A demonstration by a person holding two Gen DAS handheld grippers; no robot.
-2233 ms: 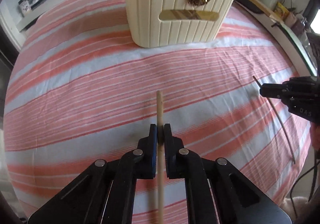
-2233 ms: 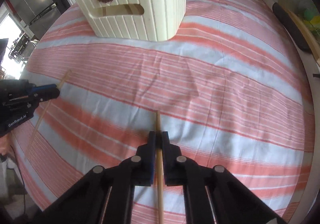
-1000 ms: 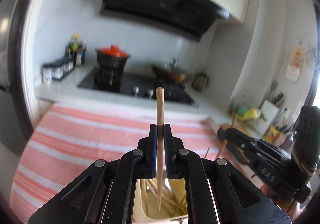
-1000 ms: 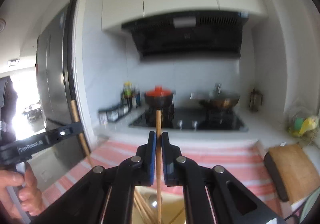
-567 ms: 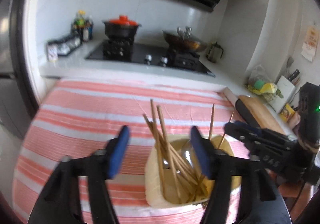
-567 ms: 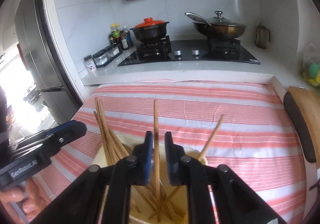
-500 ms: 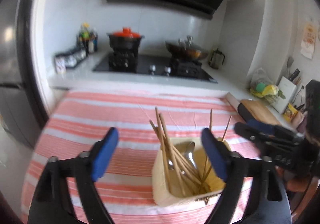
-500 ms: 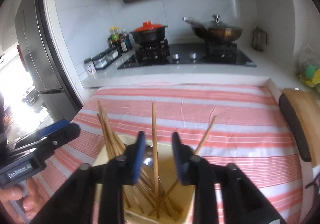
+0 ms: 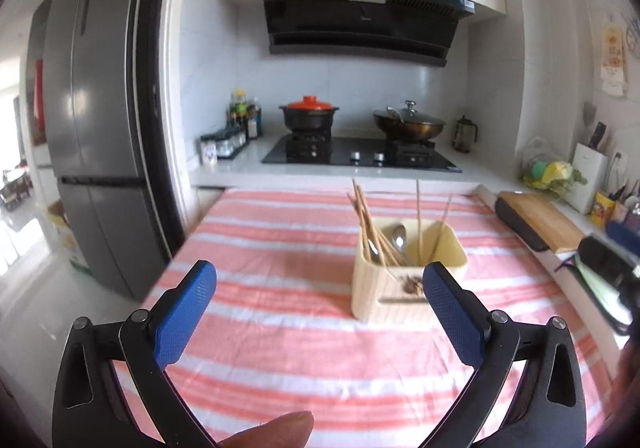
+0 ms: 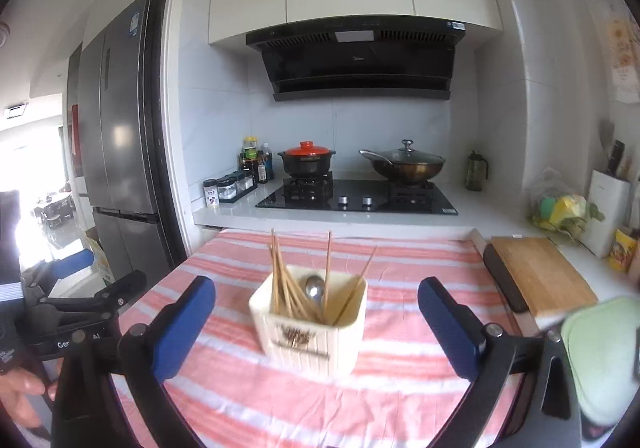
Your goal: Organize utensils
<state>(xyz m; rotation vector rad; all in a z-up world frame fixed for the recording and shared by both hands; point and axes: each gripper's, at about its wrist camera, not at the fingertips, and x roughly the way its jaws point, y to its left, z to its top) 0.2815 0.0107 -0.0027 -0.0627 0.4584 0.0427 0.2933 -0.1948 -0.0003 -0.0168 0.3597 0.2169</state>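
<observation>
on the pink-and-white striped table [image 10: 400,380] the ribbed cream plastic utensil holder [image 10: 310,332] stands with thin wooden chopsticks [image 10: 282,280] and metal spoons [image 10: 314,292] inside. left hand-held gripper [image 9: 320,312] and right hand-held gripper [image 10: 316,324] are held wide apart, empty. any leftover utensils should be checked for, well clear of the leaning sticks.

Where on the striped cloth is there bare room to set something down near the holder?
Bare cloth lies between the cream utensil holder and the cloth's left edge, and in front of the holder toward both open tools: left tool, right tool. Behind it, a bare strip runs to the counter edge. The right side is tighter: the wooden cutting board borders it.
</observation>
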